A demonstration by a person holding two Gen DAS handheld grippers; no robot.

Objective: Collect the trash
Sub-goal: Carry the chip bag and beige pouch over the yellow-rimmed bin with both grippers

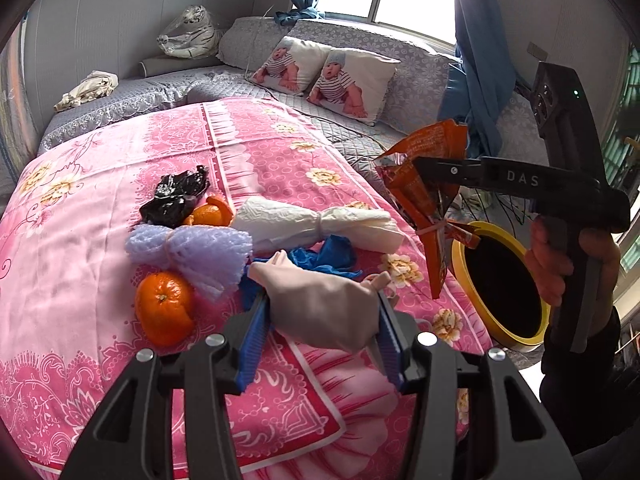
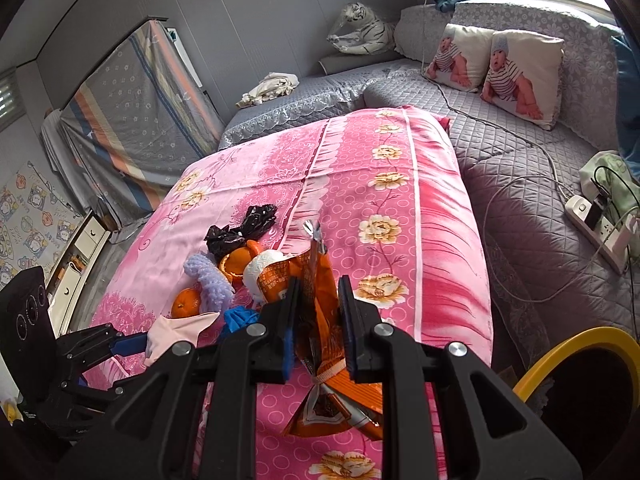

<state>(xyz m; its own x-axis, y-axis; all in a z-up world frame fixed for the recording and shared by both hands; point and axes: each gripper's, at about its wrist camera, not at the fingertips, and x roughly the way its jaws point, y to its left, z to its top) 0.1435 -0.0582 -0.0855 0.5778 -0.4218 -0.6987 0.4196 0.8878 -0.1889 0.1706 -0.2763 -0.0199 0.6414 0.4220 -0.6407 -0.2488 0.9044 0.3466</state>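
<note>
The orange snack wrapper (image 2: 320, 344) hangs pinched in the nearly closed right gripper (image 2: 319, 328) beside the yellow-rimmed bin (image 1: 460, 264), its dark inside unreadable, while the left gripper (image 1: 320, 320), partly open, clamps a beige glove (image 1: 320, 300) farther from the bin, over the pink bedspread (image 1: 100, 184).

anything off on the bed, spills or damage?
No spill or damage shows. The odd one is a whole orange lying intact among the trash on the pink bedspread, beside loose orange peel and a black bag. It may not be rubbish.
</note>
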